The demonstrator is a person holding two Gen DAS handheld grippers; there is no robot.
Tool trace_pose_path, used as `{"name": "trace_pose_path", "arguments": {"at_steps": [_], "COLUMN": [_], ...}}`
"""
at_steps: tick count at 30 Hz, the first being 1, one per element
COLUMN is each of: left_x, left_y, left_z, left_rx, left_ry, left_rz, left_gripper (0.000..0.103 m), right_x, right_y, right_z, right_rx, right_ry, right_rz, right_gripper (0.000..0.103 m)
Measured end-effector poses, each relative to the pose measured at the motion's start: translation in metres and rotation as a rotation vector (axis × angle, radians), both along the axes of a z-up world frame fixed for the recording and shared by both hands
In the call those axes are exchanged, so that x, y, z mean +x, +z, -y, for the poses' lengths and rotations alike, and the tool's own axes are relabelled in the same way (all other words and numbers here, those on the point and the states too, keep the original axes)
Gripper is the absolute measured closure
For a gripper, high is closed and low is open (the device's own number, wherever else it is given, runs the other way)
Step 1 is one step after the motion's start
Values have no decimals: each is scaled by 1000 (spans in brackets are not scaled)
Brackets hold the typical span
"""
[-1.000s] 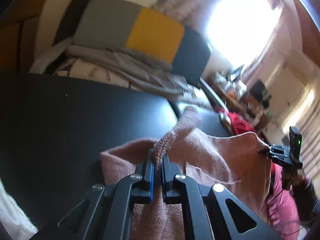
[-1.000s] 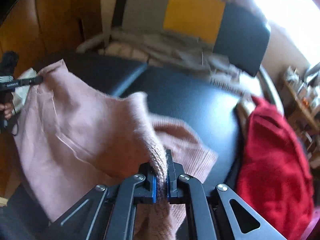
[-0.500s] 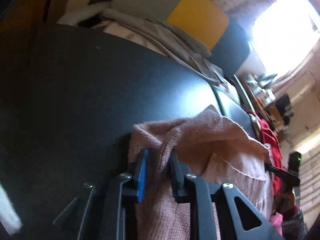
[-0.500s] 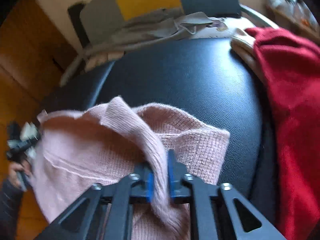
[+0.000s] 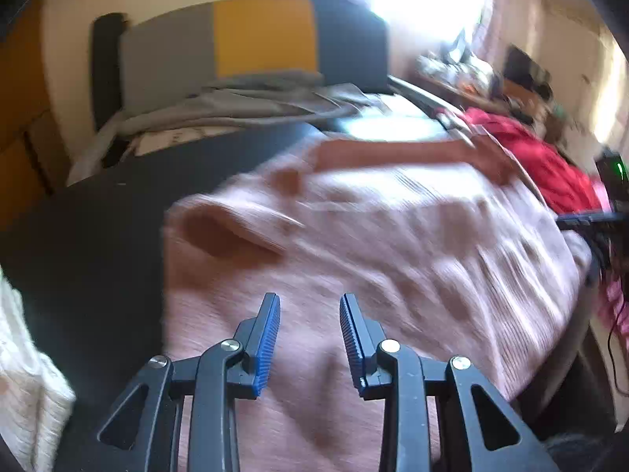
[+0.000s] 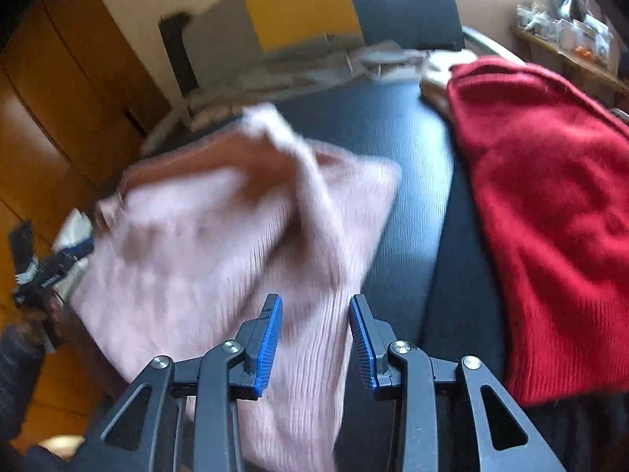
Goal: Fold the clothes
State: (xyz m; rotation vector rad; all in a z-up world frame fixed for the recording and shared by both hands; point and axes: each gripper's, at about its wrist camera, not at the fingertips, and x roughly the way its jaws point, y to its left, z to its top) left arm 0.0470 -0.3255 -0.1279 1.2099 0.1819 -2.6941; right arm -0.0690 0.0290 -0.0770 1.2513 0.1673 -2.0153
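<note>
A pink knit sweater (image 5: 373,236) lies spread and blurred on the black padded surface (image 5: 98,244). My left gripper (image 5: 309,306) hovers over its near edge, open, nothing between the blue pads. In the right wrist view the same pink sweater (image 6: 220,244) sits left of centre, folded over on itself. My right gripper (image 6: 315,306) is open above its near right corner, holding nothing. The other gripper (image 6: 59,259) shows at the sweater's left edge.
A red sweater (image 6: 550,216) lies on the right of the black surface (image 6: 412,157). A grey, yellow and dark cushion (image 5: 251,39) and grey cloths (image 5: 243,110) sit at the back. A white knit piece (image 5: 23,373) hangs at the left. Wooden cabinets (image 6: 59,118) stand left.
Both grippers let go of the pink sweater and opened. The sweater dropped from its lifted fold onto the black surface, and both grippers drew back from it.
</note>
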Motion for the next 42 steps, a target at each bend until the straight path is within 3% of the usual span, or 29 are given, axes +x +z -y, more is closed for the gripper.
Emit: {"name": "trace_pose_path", "arguments": {"at_steps": [3, 5, 6, 8, 11, 13, 16, 19, 20, 23, 25, 27, 29, 34, 40, 42], "left_x": [3, -1, -2, 6, 20, 28, 30, 23, 19, -3, -31, -57, -78, -95, -108, -110], "left_y": [-2, -14, -27, -31, -32, -34, -28, -8, 5, 34, 42, 45, 42, 17, -9, -11], "left_z": [-26, -35, -33, -24, -6, -8, -22, -26, -27, -33, -42, -49, -59, -84, -94, -93], "left_rx": [-28, -64, -45, 6, 146, 162, 125, 84, 50, -23, -115, -171, -179, -198, -232, -226], "left_ry": [-67, -81, -73, -52, 23, 45, 26, -15, -40, -142, -225, -306, -385, -550, -619, -629], "left_rz": [-3, 69, 138, 99, 84, 81, 116, 101, 60, -17, -23, -14, 16, 109, 162, 173], "left_gripper": [71, 71, 70, 70, 71, 71, 71, 71, 71, 66, 65, 65, 64, 50, 37, 36], "right_x": [11, 16, 20, 33, 45, 39, 38, 37, 36, 38, 40, 41, 34, 12, 6, 4], "right_y": [-9, -12, -11, -7, -20, -24, -24, -19, -12, 17, 32, 40, 39, 33, 37, 29], "right_z": [-3, -5, -4, 2, 2, -10, -13, -12, -14, -14, -8, 6, 22, 50, 82, 102], "right_rx": [43, 70, 100, 234, 437, 388, 381, 361, 319, 168, 88, 30, 20, 51, 142, 242], "right_ry": [-5, -11, -2, 37, 72, 34, 3, -14, -24, -37, -23, 18, 52, 99, 201, 275], "right_rz": [-4, -12, -28, -134, -274, -245, -256, -254, -245, -250, -248, -228, -213, -226, -332, -391], "right_gripper": [68, 82, 89, 91, 92, 92, 92, 90, 89, 78, 59, 56, 56, 56, 56, 56]}}
